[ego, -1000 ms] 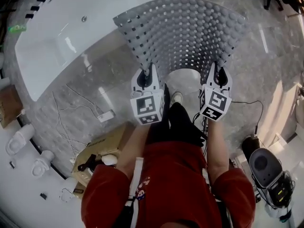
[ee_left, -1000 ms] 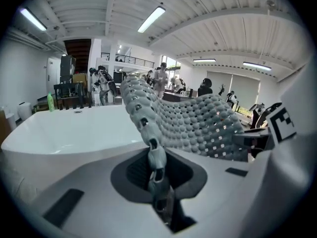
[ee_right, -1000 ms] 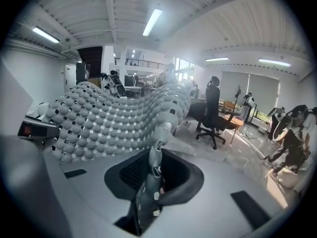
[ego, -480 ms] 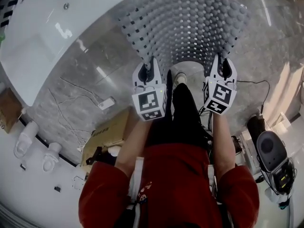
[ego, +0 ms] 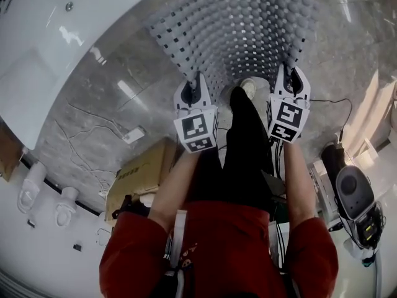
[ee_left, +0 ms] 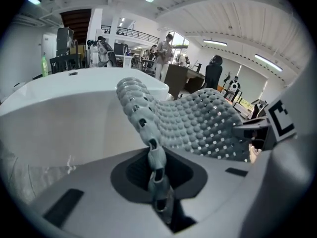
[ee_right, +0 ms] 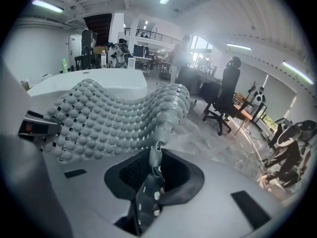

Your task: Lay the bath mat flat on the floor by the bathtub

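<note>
Grey bath mat (ego: 242, 30), pinched by left tongs (ego: 197, 82) and right tongs (ego: 291, 76), bows midway; could fold landing beside bathtub (ego: 43, 42).

nubby rubbery bath mat (ego: 239, 30), glossy marble floor (ego: 105, 98), glossy bathtub (ego: 37, 36)

Grey marble floor (ego: 93, 126); bathtub (ego: 37, 54); cardboard box (ego: 139, 174)

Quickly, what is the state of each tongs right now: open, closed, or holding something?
Left tongs: closed on the near edge of the bath mat.
Right tongs: closed on the same edge of the bath mat.
</note>
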`<state>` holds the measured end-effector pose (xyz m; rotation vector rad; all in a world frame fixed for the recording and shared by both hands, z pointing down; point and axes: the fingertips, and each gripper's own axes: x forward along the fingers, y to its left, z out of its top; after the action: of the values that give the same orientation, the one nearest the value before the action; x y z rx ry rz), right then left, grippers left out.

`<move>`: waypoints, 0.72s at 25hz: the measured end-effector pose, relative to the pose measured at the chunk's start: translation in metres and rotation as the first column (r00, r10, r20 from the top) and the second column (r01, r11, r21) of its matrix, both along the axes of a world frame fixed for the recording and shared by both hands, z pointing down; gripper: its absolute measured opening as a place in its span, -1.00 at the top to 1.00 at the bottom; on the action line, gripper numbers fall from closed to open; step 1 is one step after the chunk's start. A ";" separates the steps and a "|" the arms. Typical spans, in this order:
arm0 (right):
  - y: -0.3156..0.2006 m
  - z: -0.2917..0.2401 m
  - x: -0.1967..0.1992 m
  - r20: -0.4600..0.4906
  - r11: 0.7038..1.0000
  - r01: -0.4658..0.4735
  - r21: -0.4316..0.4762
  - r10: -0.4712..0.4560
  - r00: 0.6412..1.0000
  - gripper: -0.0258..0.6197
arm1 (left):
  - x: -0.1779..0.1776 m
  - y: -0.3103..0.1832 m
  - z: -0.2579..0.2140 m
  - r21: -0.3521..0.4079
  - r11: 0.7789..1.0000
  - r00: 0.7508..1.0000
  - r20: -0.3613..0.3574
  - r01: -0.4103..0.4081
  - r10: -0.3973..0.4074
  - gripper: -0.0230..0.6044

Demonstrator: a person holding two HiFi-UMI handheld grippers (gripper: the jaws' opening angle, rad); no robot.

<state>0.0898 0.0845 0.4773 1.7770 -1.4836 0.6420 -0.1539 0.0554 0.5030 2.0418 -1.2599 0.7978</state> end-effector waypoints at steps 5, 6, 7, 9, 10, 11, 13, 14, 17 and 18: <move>-0.002 0.036 0.008 0.020 0.998 0.050 -0.036 -0.049 0.999 0.70 | 0.012 0.003 0.034 -0.024 0.999 0.999 0.021 0.026 -0.025 0.77; -0.003 0.045 0.011 0.027 0.997 0.057 -0.043 -0.056 0.998 0.70 | 0.015 0.003 0.041 -0.027 0.999 0.999 0.028 0.033 -0.032 0.77; -0.005 0.054 0.014 0.036 0.997 0.064 -0.048 -0.062 0.997 0.70 | 0.018 0.003 0.048 -0.029 0.999 0.998 0.035 0.044 -0.043 0.77; -0.008 0.071 0.019 0.054 0.995 0.079 -0.057 -0.076 0.996 0.70 | 0.022 0.004 0.060 -0.034 0.997 0.996 0.047 0.072 -0.070 0.77; -0.009 0.078 0.022 0.060 0.994 0.087 -0.061 -0.083 0.995 0.70 | 0.025 0.006 0.066 -0.037 0.996 0.995 0.052 0.087 -0.085 0.77; -0.009 0.084 0.025 0.063 0.993 0.096 -0.066 -0.092 0.994 0.70 | 0.026 0.008 0.072 -0.040 0.994 0.993 0.057 0.103 -0.101 0.77; -0.011 0.098 0.030 0.069 0.990 0.119 -0.073 -0.114 0.991 0.70 | 0.027 0.012 0.087 -0.044 0.989 0.987 0.075 0.143 -0.140 0.77; -0.013 0.105 0.032 0.075 0.988 0.134 -0.076 -0.128 0.989 0.70 | 0.027 0.013 0.096 -0.049 0.984 0.983 0.085 0.169 -0.164 0.77; -0.016 0.132 0.041 0.099 0.978 0.188 -0.090 -0.179 0.979 0.70 | 0.034 0.022 0.123 -0.072 0.966 0.965 0.108 0.248 -0.240 0.77; -0.017 0.142 0.046 0.104 0.974 0.206 -0.096 -0.196 0.975 0.70 | 0.038 0.025 0.132 -0.078 0.960 0.959 0.115 0.268 -0.258 0.77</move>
<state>0.1359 0.0670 0.6194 1.5109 -1.6370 0.6947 -0.1154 0.0800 0.6352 1.7314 -1.4863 0.8279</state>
